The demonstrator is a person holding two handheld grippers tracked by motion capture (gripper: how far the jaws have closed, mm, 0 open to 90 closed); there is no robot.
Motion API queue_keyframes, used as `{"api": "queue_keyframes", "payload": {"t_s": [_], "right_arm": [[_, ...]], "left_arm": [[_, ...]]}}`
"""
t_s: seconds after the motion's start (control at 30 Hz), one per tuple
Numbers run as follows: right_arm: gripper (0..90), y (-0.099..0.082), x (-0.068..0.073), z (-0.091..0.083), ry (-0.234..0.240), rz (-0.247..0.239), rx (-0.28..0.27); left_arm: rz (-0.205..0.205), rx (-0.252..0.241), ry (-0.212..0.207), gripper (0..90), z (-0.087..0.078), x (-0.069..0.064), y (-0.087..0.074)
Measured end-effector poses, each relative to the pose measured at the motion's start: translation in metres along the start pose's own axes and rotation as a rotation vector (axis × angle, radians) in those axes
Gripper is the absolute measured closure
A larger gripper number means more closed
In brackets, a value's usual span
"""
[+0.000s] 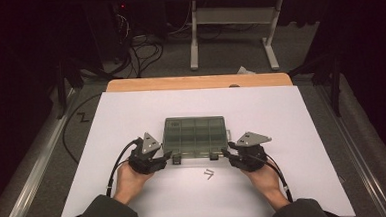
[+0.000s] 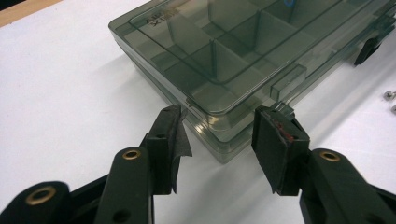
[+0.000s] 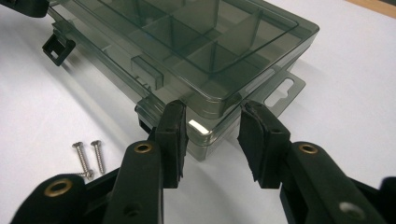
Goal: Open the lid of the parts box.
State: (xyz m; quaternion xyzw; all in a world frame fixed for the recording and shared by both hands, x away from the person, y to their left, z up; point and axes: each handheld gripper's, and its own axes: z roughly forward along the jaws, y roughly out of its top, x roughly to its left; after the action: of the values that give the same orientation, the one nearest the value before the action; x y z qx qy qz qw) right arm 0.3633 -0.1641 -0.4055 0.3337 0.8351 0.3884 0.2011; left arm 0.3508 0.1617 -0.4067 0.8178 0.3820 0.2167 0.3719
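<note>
A smoky see-through compartment box lies lid down and shut on the white sheet, its dividers visible through the lid. My left gripper straddles the box's near left corner, and both pads touch its walls there. My right gripper straddles the near right corner beside the hang tab, with the jaws close to the walls but not visibly pressing. Each gripper sits in one of the person's hands at the table's near side.
A few small screws lie loose on the white sheet just in front of the box, between the hands. Two dark latches hang from the box's front wall. A wooden table edge runs behind the sheet.
</note>
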Motion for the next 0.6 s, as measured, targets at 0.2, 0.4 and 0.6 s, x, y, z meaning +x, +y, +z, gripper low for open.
{"api": "queue_keyframes", "payload": {"t_s": [0.2, 0.4, 0.6], "right_arm": [[63.9, 0.002, -0.002, -0.002, 0.005, 0.005, -0.017], [64.1, 0.007, -0.003, -0.006, 0.007, 0.011, -0.031], [64.0, 0.011, -0.005, -0.008, 0.011, 0.012, -0.033]], "left_arm": [[-0.016, -0.03, 0.001, 52.8, -0.002, 0.002, 0.003], [-0.011, -0.04, -0.011, 52.4, -0.005, 0.002, 0.006], [-0.027, -0.046, -0.014, 52.1, -0.007, 0.005, 0.01]]}}
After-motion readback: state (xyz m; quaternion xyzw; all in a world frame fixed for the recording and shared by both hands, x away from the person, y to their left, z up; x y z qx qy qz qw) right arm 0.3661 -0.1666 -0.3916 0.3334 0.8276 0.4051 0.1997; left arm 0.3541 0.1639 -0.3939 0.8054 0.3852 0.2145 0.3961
